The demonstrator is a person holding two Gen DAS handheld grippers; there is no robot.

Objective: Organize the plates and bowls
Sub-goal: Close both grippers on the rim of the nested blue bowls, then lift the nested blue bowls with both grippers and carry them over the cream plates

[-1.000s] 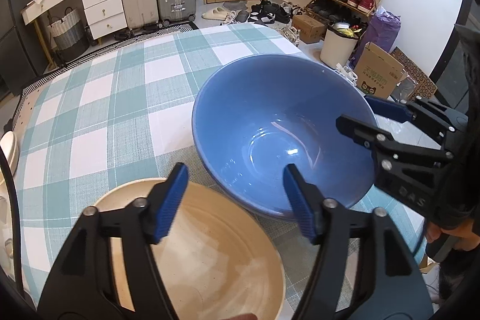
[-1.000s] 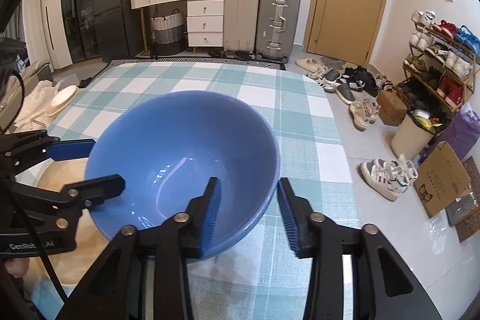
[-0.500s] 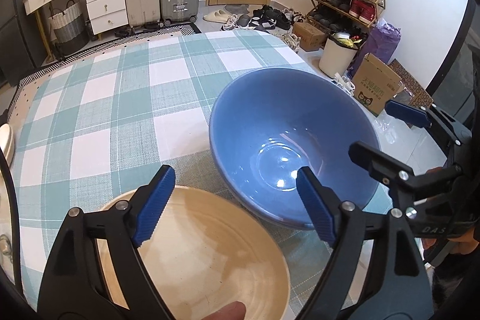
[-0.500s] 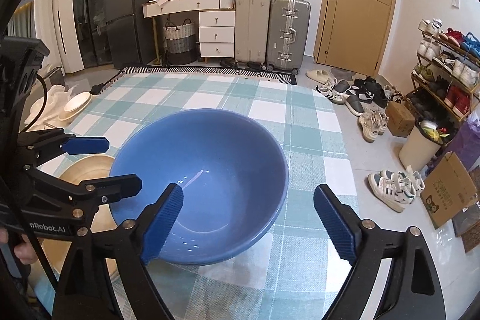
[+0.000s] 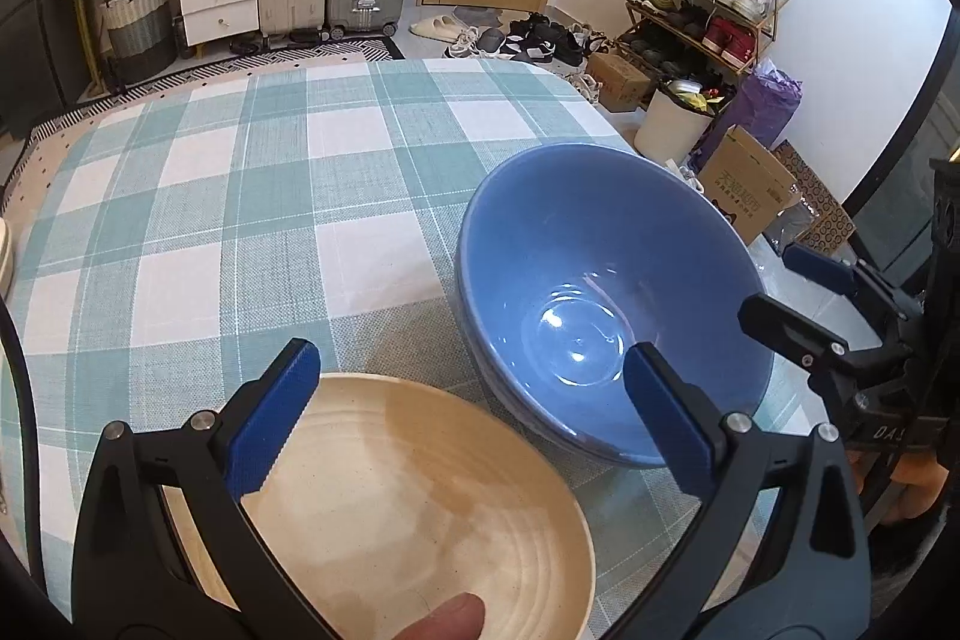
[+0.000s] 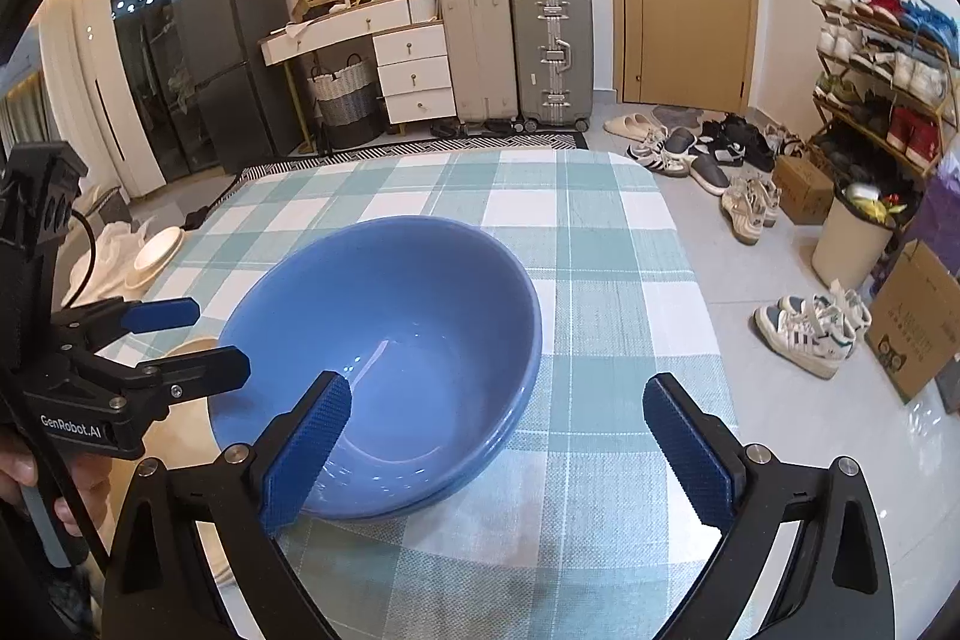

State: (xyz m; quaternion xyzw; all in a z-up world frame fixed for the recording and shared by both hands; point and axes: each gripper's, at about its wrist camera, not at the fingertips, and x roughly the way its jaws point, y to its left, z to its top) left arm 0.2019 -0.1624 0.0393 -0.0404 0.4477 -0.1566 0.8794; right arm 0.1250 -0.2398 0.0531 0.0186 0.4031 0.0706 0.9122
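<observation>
A big blue bowl [image 5: 606, 292] sits on the checked tablecloth [image 5: 240, 196], nested in a second blue bowl whose rim shows beneath it; it also shows in the right wrist view [image 6: 384, 340]. A cream bowl [image 5: 408, 514] lies near the front edge, under my left gripper [image 5: 474, 424], which is open and empty above it. My right gripper [image 6: 498, 454] is open and empty, hovering over the blue bowl's near right rim. Each gripper shows in the other's view: the right one [image 5: 804, 292] and the left one [image 6: 186, 340].
A white plate [image 6: 153, 250] lies off the table's far left side. The table's right edge [image 6: 690, 280] drops to a floor with shoes, a bin and cardboard boxes. Suitcases and drawers stand at the back wall.
My right gripper has let go of the blue bowl, opened wide and drawn back. My left gripper has opened wider and pulled back over the cream bowl. The blue bowl now rests on the table.
</observation>
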